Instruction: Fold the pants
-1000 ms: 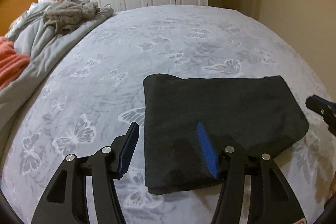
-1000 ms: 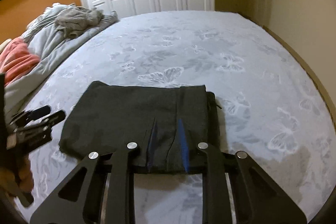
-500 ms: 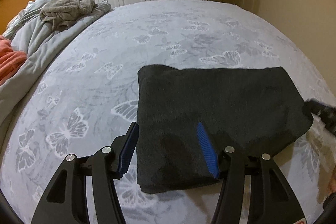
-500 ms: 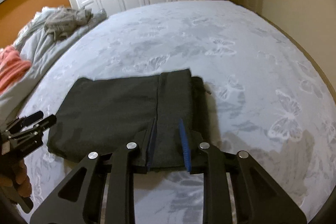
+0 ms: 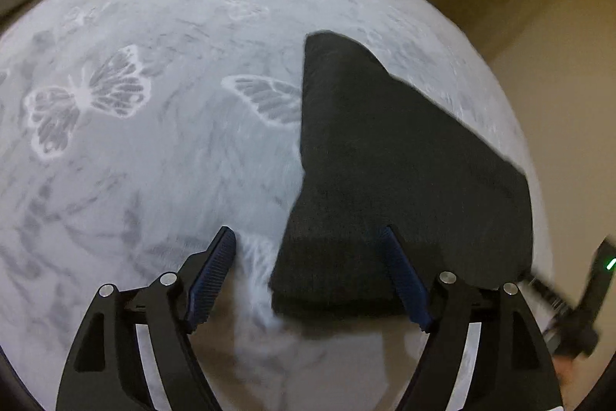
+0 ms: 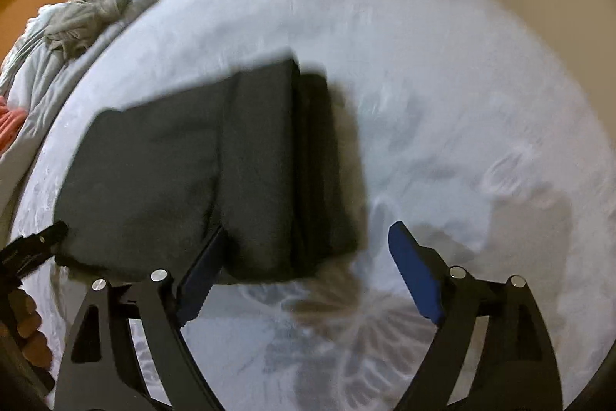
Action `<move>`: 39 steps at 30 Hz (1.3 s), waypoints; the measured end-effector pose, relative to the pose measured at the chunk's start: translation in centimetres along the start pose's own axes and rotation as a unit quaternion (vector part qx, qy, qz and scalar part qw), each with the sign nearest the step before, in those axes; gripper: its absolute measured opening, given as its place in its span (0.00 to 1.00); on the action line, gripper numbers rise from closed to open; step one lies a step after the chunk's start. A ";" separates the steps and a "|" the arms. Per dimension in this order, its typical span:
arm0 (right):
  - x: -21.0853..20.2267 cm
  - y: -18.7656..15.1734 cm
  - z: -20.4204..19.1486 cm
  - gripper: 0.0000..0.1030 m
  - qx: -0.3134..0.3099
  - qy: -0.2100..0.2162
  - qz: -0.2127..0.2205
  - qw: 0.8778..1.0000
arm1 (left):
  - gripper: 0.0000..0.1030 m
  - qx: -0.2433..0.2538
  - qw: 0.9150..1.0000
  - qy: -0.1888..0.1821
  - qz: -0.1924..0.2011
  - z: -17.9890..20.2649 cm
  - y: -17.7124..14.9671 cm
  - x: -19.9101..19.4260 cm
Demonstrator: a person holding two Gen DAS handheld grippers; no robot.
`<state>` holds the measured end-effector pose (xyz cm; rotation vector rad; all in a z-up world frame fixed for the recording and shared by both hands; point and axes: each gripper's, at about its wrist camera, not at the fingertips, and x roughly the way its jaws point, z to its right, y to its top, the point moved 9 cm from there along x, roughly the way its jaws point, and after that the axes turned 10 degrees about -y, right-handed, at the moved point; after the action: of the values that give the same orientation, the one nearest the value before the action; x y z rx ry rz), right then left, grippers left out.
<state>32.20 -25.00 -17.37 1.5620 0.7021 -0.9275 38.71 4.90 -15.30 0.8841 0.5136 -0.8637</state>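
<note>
Both my left tongs point(image 5: 308, 280) and right tongs point(image 6: 304, 268) gape wide, gripping nothing, over folded dark pants point(image 5: 404, 172) on the butterfly bedspread point(image 5: 154, 141); right view motion-blurred, pants edges smeared.

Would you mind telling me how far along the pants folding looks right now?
Mostly done: the pants lie on the bed as a compact dark rectangle with stacked layers showing at one edge. In hand: nothing; the left gripper and right gripper are both open, straddling the near corners. Left, at most: a final fold or tidying, if wanted.
</note>
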 end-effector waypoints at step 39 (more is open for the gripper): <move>-6.4 -2.2 -2.2 0.11 -0.062 -0.022 0.080 0.995 | 0.33 0.232 0.965 0.124 0.019 5.6 -2.5 -2.5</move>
<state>27.51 -22.10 -12.83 1.4616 0.5833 -0.7820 35.52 0.44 -11.55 1.4394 0.5166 -0.8571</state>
